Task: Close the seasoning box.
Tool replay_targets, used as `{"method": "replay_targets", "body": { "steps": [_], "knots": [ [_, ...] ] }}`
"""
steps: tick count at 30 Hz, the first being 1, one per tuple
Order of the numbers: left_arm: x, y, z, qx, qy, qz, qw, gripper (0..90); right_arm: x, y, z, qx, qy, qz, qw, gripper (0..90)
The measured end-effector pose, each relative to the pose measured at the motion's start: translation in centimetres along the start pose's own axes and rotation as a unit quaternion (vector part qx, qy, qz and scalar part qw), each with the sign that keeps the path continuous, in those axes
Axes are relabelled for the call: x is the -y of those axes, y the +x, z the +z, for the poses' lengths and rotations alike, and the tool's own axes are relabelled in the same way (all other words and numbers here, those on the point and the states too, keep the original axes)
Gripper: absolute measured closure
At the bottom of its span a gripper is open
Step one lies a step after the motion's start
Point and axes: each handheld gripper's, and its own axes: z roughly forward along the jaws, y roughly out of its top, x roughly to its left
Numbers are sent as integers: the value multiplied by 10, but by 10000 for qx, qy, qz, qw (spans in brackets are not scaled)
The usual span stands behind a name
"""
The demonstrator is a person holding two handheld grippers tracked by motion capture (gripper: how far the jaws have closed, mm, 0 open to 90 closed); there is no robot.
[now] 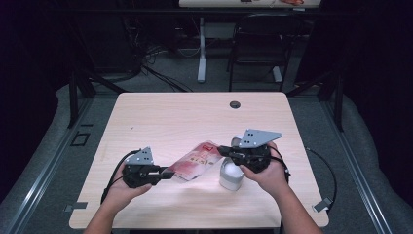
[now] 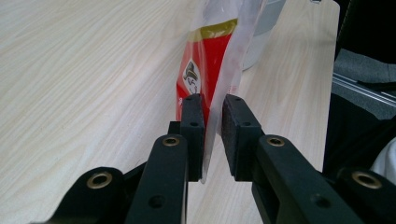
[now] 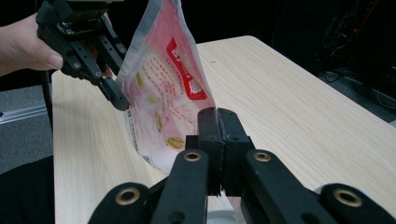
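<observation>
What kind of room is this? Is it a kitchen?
Probably not a kitchen. It looks like a lab or workshop: a bare wooden table in a dark room, loose cables on the floor behind it, a black chair, and a second desk's leg.

I see the pouch (image 1: pixel 197 162) stretched above the table (image 1: pixel 160 117), just left of the container (image 1: pixel 230 176), my grippers at either end

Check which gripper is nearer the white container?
Right. The right gripper is directly above the white container, clamping the bag; the left gripper sits across the bag, at its far end.
</observation>
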Motion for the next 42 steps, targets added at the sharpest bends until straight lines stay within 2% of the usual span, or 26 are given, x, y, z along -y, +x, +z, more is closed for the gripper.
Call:
{"method": "replay_targets", "body": {
  "steps": [9, 21, 27, 42],
  "knots": [
    [5, -2, 5, 6, 3, -30, 10000, 802, -10, 3, 3, -15, 11, -94, 10000, 896],
    [9, -4, 15, -160, 218, 34, 9996, 779, -13, 6, 8, -44, 67, -132, 9999, 895],
    [11, -4, 19, -106, 219, 4, 9997, 780, -15, 7, 10, -95, 93, -151, 9998, 894],
    [16, 1, 24, -290, 268, -115, 9992, 772, -27, 14, 19, -153, 115, -286, 9994, 893]
  ]
}}
